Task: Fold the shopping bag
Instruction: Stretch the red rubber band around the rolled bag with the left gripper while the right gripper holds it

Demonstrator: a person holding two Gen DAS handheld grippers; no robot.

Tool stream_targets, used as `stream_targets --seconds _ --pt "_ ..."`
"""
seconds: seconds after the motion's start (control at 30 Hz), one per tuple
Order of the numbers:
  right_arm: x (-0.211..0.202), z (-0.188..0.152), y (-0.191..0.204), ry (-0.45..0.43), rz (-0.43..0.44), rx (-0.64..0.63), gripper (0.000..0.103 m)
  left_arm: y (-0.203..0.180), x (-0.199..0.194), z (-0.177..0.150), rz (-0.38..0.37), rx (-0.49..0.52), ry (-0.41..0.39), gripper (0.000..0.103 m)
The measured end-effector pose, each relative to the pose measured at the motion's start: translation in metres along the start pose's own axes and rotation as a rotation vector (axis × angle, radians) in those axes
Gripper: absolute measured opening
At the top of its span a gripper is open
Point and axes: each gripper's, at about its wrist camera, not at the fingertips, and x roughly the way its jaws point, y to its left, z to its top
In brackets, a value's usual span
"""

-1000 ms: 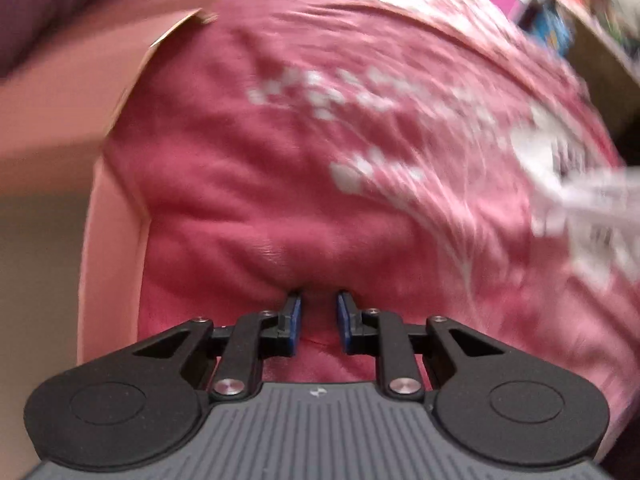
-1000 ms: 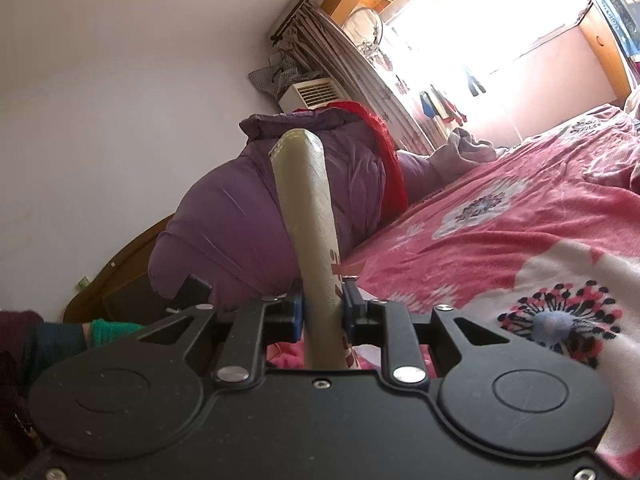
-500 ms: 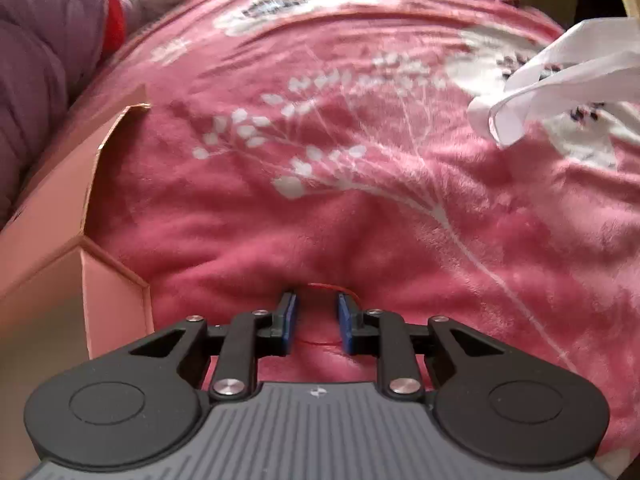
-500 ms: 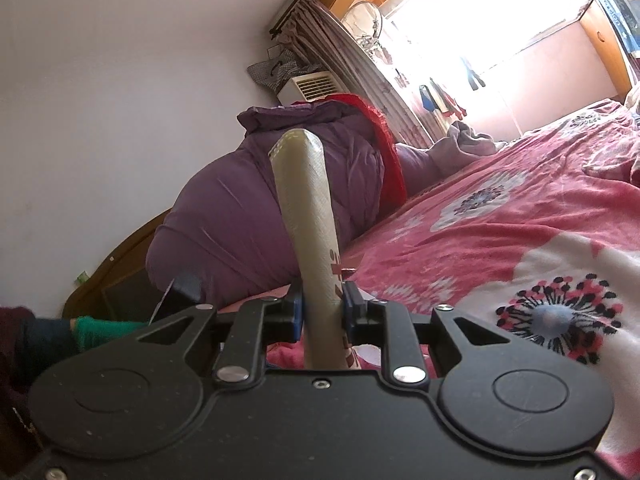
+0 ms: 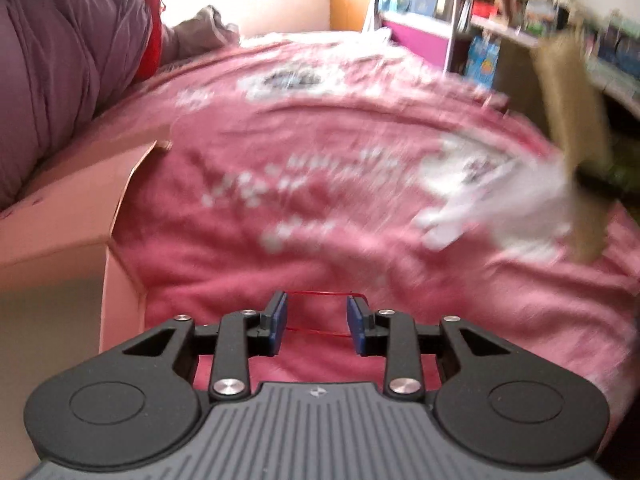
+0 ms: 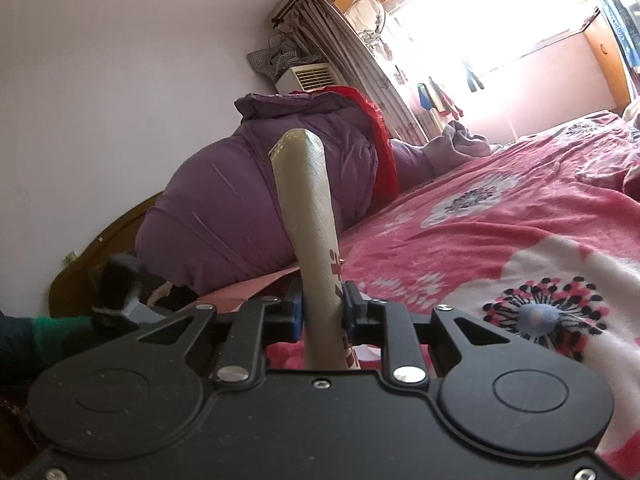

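Observation:
My right gripper (image 6: 322,312) is shut on the shopping bag (image 6: 308,208), which is rolled into a tight beige tube and stands upright between the jaws. In the left wrist view the same roll (image 5: 572,120) shows as a beige blur at the upper right. My left gripper (image 5: 316,316) hovers over the pink bedspread (image 5: 320,160). Its jaws are opening, with a thin red rubber band (image 5: 324,293) stretched around both fingers. Nothing sits between the pads.
A white plastic bag (image 5: 492,196) lies on the bed to the right. An open pink cardboard box (image 5: 68,208) stands at the left bed edge, under a piled purple quilt (image 6: 240,208). Shelves (image 5: 500,20) line the far right. A green sleeve (image 6: 56,332) shows at the lower left.
My left gripper has lifted and tipped upward, so more of the room shows. Its jaws have spread and the red band now stretches between the fingers. The right gripper has kept still.

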Motion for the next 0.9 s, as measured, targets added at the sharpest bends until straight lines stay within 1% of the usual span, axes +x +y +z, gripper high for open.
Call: stream_targets --seconds 0.1,0.17,0.23,0.33,0.37,0.43,0.5,0.6,0.9 --pt "0.004 -0.002 0.003 0.034 -0.016 -0.023 0.020 -0.013 -0.023 0.019 -0.061 -0.001 -0.061 0.031" --pt "0.006 -0.004 0.006 0.055 -0.021 -0.036 0.020 -0.023 -0.035 0.030 -0.074 0.027 -0.084 0.031" --pt "0.008 -0.005 0.008 0.076 -0.020 -0.049 0.020 -0.037 -0.048 0.044 -0.089 0.082 -0.107 0.031" --pt "0.008 -0.006 0.009 0.086 -0.016 -0.054 0.020 -0.063 -0.067 0.064 -0.111 0.206 -0.130 0.031" --pt "0.008 -0.007 0.010 0.089 -0.015 -0.056 0.019 -0.069 -0.070 0.067 -0.113 0.238 -0.131 0.031" --pt "0.008 -0.008 0.011 0.093 -0.014 -0.061 0.019 -0.088 -0.077 0.077 -0.122 0.343 -0.123 0.031" --pt "0.008 -0.008 0.014 0.097 -0.011 -0.069 0.019 -0.101 -0.078 0.084 -0.118 0.426 -0.100 0.031" --pt "0.006 -0.009 0.017 0.101 -0.009 -0.089 0.019 -0.115 -0.077 0.091 -0.100 0.499 -0.067 0.031" --pt "0.000 -0.008 0.017 0.088 -0.002 -0.083 0.019 -0.129 -0.069 0.097 -0.153 0.527 -0.024 0.031"
